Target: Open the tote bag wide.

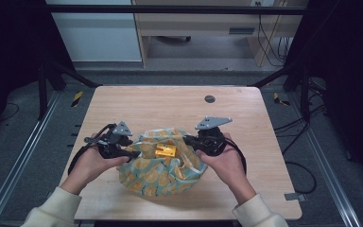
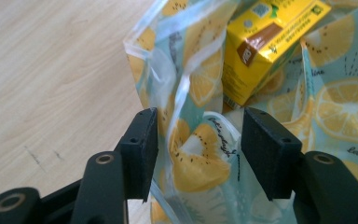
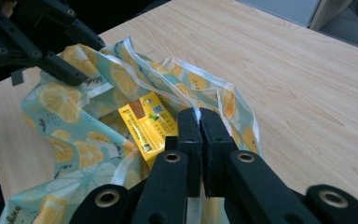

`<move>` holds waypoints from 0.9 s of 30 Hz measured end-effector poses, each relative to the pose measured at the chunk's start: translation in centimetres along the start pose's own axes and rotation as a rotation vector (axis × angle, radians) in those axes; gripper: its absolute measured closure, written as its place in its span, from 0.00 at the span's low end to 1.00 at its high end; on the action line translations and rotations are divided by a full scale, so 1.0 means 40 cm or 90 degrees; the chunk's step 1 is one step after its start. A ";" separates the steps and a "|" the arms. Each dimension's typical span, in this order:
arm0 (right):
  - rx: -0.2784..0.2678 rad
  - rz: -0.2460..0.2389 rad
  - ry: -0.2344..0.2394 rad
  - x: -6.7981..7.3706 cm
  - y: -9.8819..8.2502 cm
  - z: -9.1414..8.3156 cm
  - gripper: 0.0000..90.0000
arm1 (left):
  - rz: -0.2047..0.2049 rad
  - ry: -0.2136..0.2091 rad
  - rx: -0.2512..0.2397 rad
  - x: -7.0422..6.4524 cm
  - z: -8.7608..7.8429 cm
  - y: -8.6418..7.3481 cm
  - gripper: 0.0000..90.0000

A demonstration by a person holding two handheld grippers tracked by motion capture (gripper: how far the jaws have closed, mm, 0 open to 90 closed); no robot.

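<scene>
The lemon-print bag lies crumpled on the near half of the wooden table, its mouth gaping upward, and a yellow carton rests inside, just under the opening. Relative to the carton, the bag's rim runs on both sides: its right-hand edge is pinched flat between the pressed-together jaws of the right gripper, while the left-hand fold of the rim stands upright in the gap of the left gripper, whose jaws are half spread with neither pad pressing on the plastic. So the left gripper is the one placed to close, and the fold lies straight ahead between its fingers. The carton's long axis points roughly from the right gripper toward the left. The bag's underside and the carton's lower end are hidden by folds.
</scene>
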State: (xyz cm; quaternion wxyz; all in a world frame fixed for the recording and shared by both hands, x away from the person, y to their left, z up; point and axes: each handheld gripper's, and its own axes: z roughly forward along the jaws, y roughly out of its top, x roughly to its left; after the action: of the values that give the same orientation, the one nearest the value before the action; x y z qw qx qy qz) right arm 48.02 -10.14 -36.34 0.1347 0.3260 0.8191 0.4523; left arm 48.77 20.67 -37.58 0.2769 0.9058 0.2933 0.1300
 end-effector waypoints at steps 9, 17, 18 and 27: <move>0.006 0.012 -0.010 -0.017 -0.008 0.011 0.98 | 0.032 -0.012 0.017 -0.026 0.004 -0.016 0.70; 0.013 0.015 -0.009 -0.020 -0.014 0.020 0.98 | 0.049 -0.006 0.014 -0.025 0.012 -0.019 0.87; 0.014 0.016 -0.010 -0.021 -0.015 0.023 0.98 | 0.052 -0.006 0.010 -0.026 0.009 -0.018 0.91; 0.020 0.021 -0.024 -0.032 -0.023 0.037 0.98 | 0.035 0.007 -0.110 -0.042 -0.054 0.009 0.94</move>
State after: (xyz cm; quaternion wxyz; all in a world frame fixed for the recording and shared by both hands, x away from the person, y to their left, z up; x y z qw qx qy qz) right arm 49.37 -10.36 -38.04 0.1370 0.3501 0.8181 0.4352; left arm 46.73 20.33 -35.75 0.3485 0.8855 0.2576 0.1675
